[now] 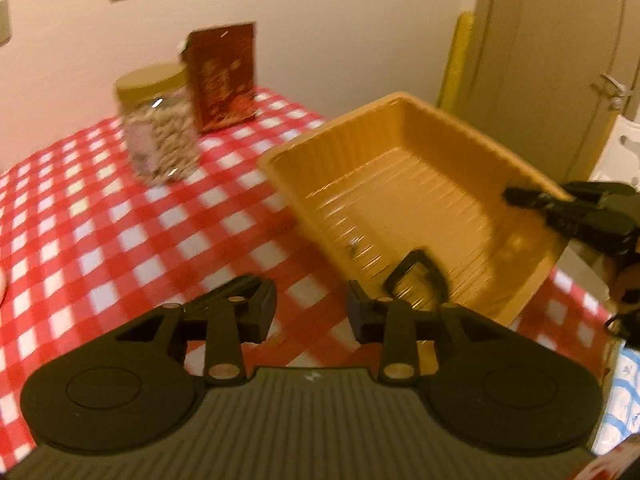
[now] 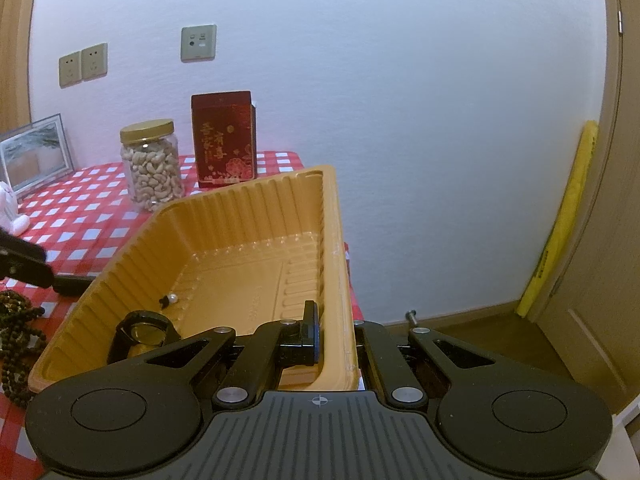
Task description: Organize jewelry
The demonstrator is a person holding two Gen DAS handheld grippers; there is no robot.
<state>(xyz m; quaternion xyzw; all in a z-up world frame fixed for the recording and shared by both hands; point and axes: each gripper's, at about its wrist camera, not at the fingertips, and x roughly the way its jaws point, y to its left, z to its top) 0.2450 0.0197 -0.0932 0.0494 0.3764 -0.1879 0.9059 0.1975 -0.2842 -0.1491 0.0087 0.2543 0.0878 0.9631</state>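
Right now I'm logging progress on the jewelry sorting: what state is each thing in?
Left tongs: open, empty.
Right tongs: shut on the tray wall.
Tray: tilted, holding a black ring-shaped piece and a pearl.
Nut jar: upright, lid on.
Red box: upright.
Bead strand: on the cloth, outside the tray.

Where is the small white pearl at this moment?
In the right wrist view the small white pearl lies on the floor of the orange plastic tray, near its left wall, just beyond the black folding loupe.

Right claw (image 2: 335, 334) clamped on orange tray (image 2: 240, 216) rim, pearl earring (image 2: 171, 299) inside.
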